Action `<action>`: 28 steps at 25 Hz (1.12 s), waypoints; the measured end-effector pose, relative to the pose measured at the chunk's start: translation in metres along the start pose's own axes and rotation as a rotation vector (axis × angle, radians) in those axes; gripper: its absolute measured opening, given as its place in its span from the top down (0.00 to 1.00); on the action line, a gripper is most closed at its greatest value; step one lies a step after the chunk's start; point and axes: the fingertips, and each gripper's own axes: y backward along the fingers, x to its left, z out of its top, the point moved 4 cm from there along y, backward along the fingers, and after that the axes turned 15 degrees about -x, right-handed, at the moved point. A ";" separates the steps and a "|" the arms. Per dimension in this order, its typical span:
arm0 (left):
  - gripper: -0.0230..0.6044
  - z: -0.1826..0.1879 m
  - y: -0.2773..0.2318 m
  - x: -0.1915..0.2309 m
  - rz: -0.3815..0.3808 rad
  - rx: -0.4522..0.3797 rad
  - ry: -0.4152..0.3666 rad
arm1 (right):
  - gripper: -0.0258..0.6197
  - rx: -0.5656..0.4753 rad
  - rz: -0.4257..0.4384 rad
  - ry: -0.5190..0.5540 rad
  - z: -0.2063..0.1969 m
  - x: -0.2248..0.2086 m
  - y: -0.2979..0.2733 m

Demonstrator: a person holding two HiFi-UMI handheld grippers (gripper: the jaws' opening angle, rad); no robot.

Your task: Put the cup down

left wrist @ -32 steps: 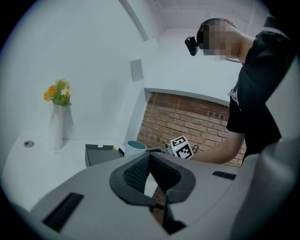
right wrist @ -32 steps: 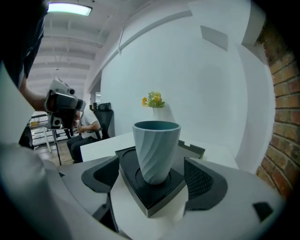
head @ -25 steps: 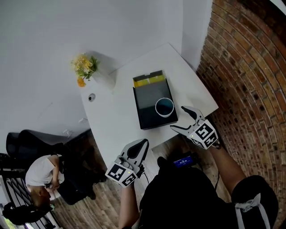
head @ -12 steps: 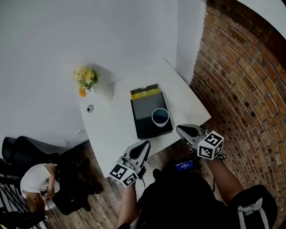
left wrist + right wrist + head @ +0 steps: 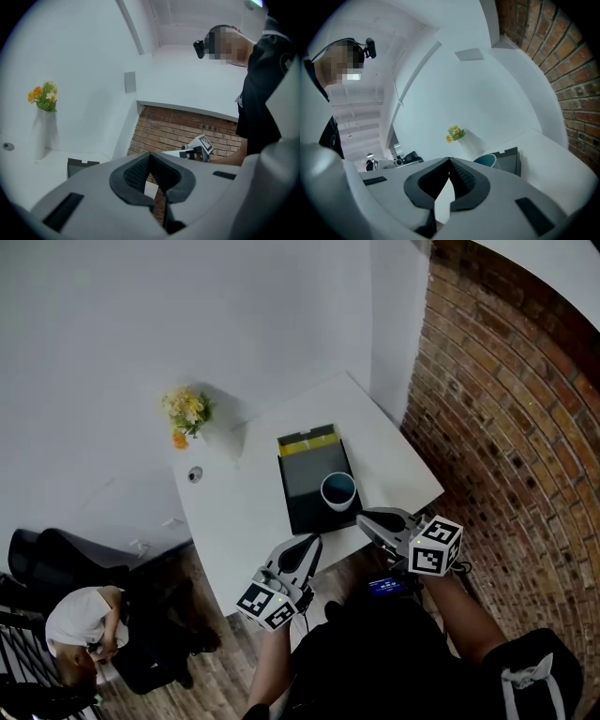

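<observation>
A white cup [image 5: 339, 490] with a blue inside stands upright on a dark tray [image 5: 305, 502] on the white table [image 5: 244, 512]; its rim shows as a teal edge [image 5: 487, 160] in the right gripper view. My right gripper [image 5: 364, 519] hovers just off the table's near edge, a little short of the cup, shut with nothing in it. My left gripper [image 5: 307, 549] is held lower left, off the table's front edge, also shut and empty. In the left gripper view the right gripper's marker cube [image 5: 202, 144] shows against the brick wall.
A white vase of yellow flowers [image 5: 187, 413] stands at the table's far left corner, with a small round object [image 5: 194, 474] nearby. A yellow strip [image 5: 307, 442] lies at the tray's far end. A brick wall [image 5: 506, 427] runs along the right. A person [image 5: 84, 624] sits at lower left.
My right gripper went from open to shut and drew back from the cup toward the table's near edge. The cup stays on the tray. The head view shifted slightly.
</observation>
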 end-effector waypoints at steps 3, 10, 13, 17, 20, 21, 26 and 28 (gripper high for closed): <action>0.95 0.003 0.002 0.003 0.019 0.002 -0.007 | 0.94 -0.004 -0.024 -0.017 0.000 -0.005 -0.004; 0.95 0.005 0.008 0.009 0.071 0.006 -0.018 | 0.94 0.080 -0.076 0.029 -0.014 -0.013 -0.009; 0.95 0.006 0.009 0.011 0.078 0.006 -0.020 | 0.94 0.093 -0.083 0.029 -0.017 -0.015 -0.010; 0.95 0.006 0.011 0.013 0.080 0.010 -0.013 | 0.94 0.095 -0.092 0.027 -0.017 -0.016 -0.009; 0.95 0.005 0.012 0.012 0.081 0.012 -0.007 | 0.94 0.092 -0.100 0.027 -0.016 -0.017 -0.008; 0.95 0.005 0.013 0.012 0.083 0.012 -0.005 | 0.94 0.092 -0.102 0.026 -0.016 -0.016 -0.007; 0.95 0.003 0.015 0.013 0.090 0.011 0.000 | 0.94 0.090 -0.107 0.031 -0.016 -0.017 -0.006; 0.95 0.002 0.015 0.013 0.094 0.012 0.002 | 0.94 0.089 -0.111 0.031 -0.015 -0.018 -0.005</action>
